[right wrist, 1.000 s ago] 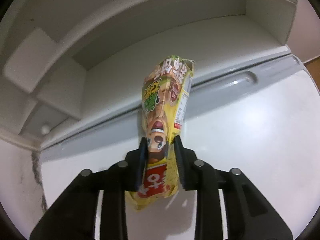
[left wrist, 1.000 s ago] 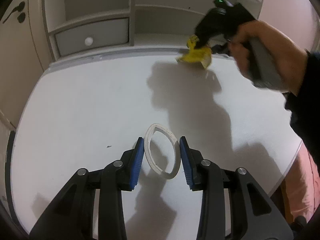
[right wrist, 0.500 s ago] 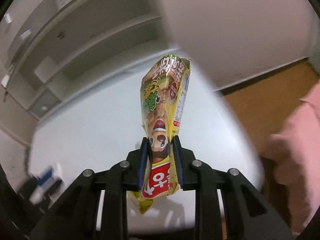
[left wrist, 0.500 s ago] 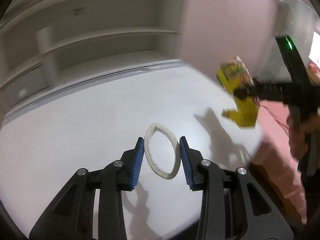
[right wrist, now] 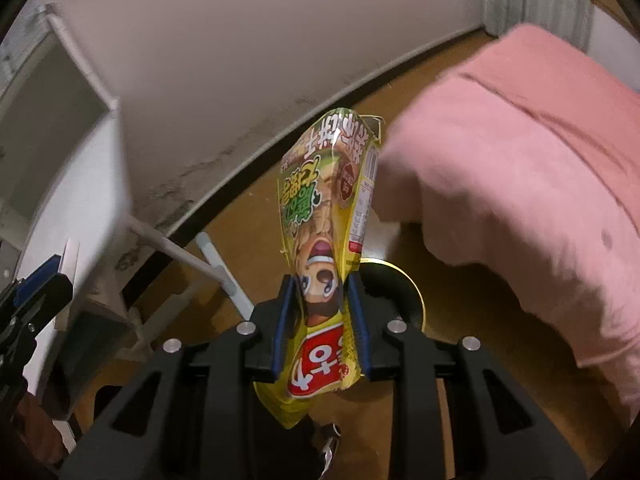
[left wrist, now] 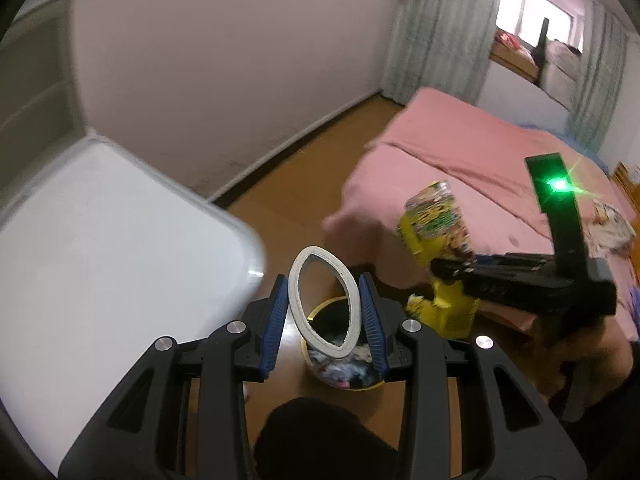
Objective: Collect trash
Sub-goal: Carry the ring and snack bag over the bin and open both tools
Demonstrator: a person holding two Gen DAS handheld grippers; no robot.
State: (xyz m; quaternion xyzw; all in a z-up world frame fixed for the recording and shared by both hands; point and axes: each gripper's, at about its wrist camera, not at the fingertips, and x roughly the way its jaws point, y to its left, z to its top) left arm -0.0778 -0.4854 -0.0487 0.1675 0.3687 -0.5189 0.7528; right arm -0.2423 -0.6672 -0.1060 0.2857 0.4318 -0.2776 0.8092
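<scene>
My left gripper (left wrist: 324,280) is shut on a white ring (left wrist: 316,251), squeezed into an oval between the blue pads. Below it on the floor stands a yellow-rimmed bin (left wrist: 316,309) with crumpled trash inside. My right gripper (right wrist: 322,288) grips a yellow snack bag (right wrist: 324,200) low on its body; its jaws are opening slightly, but the pads still touch the bag. Behind that bag the bin's rim (right wrist: 416,292) shows. In the left wrist view the right gripper (left wrist: 440,268) and its bag (left wrist: 436,220) hang to the right of the bin.
A white desk (left wrist: 100,240) fills the left, its white legs (right wrist: 224,272) on the wooden floor. A pink bed (left wrist: 460,152) stands close on the right. A plain wall runs behind, and curtains hang at the far right.
Both grippers swung away from the white desk and shelf to the floor beside the bed, each keeping its load. The bin has come into view below them.
</scene>
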